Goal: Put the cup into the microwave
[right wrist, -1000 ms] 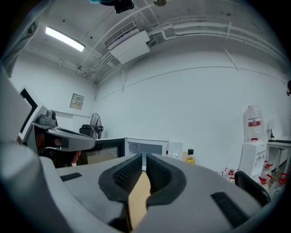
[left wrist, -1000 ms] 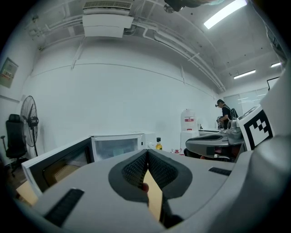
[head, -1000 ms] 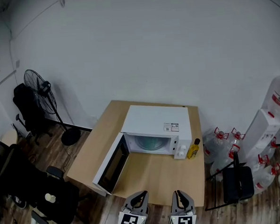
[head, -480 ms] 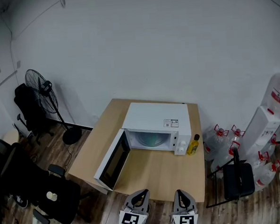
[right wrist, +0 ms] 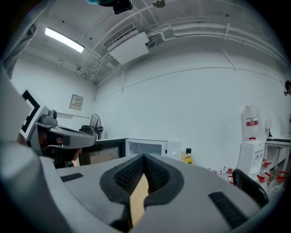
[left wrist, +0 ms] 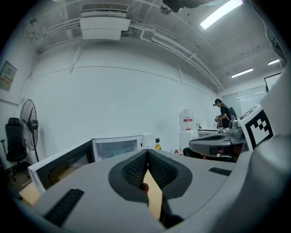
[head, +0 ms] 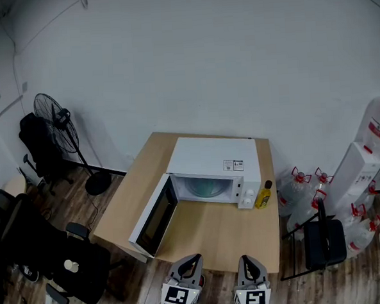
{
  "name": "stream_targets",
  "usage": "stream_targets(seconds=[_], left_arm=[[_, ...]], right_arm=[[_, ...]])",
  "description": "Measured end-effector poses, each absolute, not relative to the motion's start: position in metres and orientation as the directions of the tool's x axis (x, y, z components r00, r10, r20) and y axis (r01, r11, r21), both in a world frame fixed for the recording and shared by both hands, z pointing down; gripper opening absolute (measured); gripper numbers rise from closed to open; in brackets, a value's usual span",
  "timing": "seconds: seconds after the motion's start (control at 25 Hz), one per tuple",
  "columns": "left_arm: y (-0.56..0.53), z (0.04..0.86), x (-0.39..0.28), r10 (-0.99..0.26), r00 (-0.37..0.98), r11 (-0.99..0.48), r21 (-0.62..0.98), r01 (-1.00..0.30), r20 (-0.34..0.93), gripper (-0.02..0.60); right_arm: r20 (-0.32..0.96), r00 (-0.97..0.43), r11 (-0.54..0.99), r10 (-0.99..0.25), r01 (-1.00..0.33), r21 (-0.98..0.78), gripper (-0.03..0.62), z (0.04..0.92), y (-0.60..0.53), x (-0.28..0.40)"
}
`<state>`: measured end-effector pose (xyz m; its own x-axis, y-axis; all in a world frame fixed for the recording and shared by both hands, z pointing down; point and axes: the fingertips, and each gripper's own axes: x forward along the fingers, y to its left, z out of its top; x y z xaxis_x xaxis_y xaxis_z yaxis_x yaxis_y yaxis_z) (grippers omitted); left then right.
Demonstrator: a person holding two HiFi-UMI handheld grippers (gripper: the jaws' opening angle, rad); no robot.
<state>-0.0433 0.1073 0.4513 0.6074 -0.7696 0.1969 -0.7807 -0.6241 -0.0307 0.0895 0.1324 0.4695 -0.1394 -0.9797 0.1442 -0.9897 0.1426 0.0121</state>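
Left claw (head: 189,265), right claw (head: 247,263): both pressed together, empty. Microwave (head: 211,169) ahead on counter (head: 227,232), door (head: 154,216) open. Cup: none discernible; either elsewhere or already inside.

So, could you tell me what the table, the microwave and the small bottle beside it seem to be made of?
Table: matt light wood or laminate; even pale tan top. Microwave: probably white painted metal, smooth and flat, with a dark glazed door. Bottle: clear glass or plastic, cannot tell which; yellow contents show through.
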Motion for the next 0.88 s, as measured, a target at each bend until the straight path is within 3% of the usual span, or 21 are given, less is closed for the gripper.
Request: stream_targets(seconds=[0.88], left_arm=[[0.1104,0.4497,-0.0505,-0.77,0.608,-0.624,-0.027,-0.781,0.193,0.023]], right_arm=[[0.124,-0.131,0.135,-0.984,-0.991,0.024,0.017,0.4663,0.1359,0.0892]])
